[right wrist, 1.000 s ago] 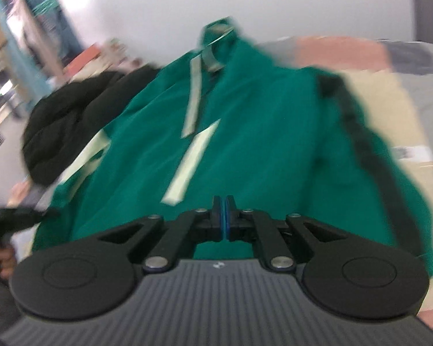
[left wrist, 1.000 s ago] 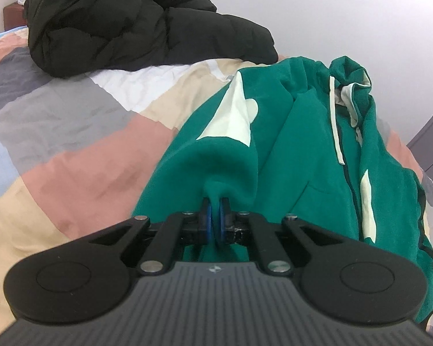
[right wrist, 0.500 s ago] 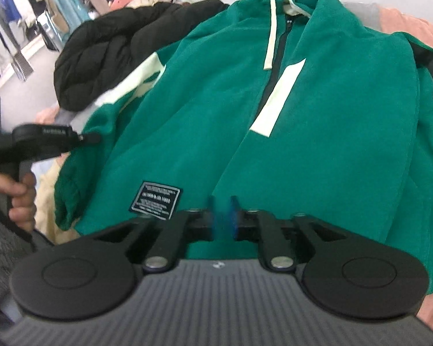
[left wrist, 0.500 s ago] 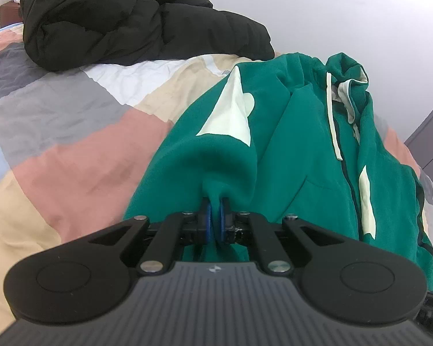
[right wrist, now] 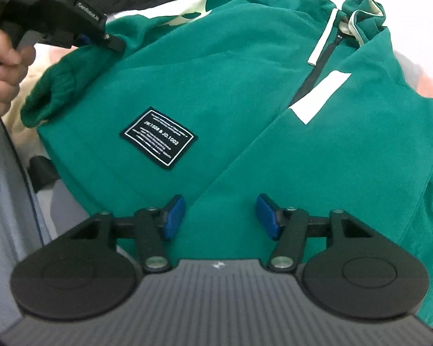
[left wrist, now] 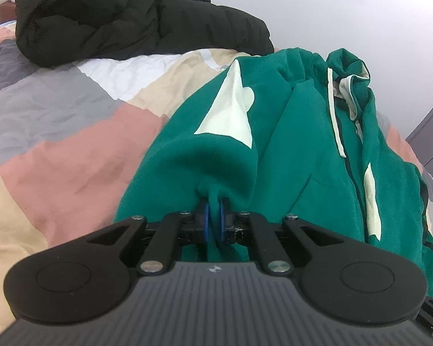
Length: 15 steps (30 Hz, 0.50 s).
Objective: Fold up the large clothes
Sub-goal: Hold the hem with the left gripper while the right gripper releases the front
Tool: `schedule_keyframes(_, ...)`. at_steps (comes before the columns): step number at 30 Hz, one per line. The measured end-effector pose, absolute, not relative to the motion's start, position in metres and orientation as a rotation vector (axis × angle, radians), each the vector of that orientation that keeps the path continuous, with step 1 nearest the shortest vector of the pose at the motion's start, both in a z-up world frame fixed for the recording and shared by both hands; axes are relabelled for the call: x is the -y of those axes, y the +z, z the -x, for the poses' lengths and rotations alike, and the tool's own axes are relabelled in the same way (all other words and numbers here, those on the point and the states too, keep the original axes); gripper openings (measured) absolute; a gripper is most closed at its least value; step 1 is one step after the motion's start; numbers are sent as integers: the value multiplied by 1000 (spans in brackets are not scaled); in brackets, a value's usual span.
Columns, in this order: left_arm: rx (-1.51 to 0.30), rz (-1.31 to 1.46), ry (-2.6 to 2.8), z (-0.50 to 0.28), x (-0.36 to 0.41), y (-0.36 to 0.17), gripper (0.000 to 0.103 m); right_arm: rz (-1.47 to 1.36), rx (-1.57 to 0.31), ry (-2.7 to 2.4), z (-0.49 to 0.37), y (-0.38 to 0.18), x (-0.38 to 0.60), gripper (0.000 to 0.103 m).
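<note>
Left wrist view: left gripper (left wrist: pixel 213 222) was clamped on a bunched sleeve of the one green hoodie (left wrist: pixel 288 150). Right gripper (right wrist: pixel 220 216), jaws opening, hovered over the hem w/ nothing pinched. One black jacket (left wrist: pixel 115 14) lay behind, prob. a puffer, on a patchwork bedspread (left wrist: pixel 57 144) by a white wall (left wrist: pixel 360 14).

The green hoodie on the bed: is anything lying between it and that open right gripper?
Nothing visible does. The right gripper hangs directly over the green hoodie's lower front, its fingers opening with only bare fabric beneath. The black puffer jacket lies beyond the hoodie, out of the way.
</note>
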<state>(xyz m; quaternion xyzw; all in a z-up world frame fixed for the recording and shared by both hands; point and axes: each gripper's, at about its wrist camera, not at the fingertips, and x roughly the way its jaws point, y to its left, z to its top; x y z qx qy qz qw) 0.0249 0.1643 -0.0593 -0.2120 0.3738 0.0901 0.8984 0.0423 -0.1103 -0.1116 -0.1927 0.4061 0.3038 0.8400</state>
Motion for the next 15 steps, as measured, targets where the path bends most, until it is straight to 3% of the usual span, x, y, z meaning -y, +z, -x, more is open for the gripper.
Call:
schedule_keyframes(2, -774, 449, 189, -26, -166, -61, 7, 382, -862, 635, -43, -108, 115, 40)
schedule_keyframes(3, -773, 453, 190, -26, -166, -61, 7, 363, -864, 631, -44, -107, 118, 30)
schedule_keyframes(4, -772, 454, 191, -26, -166, -61, 7, 347, -863, 611, -44, -105, 123, 12)
schedule_keyframes(15, -753, 364, 229, -22, -171, -50, 7, 287, -731, 430, -46, -62, 170, 9)
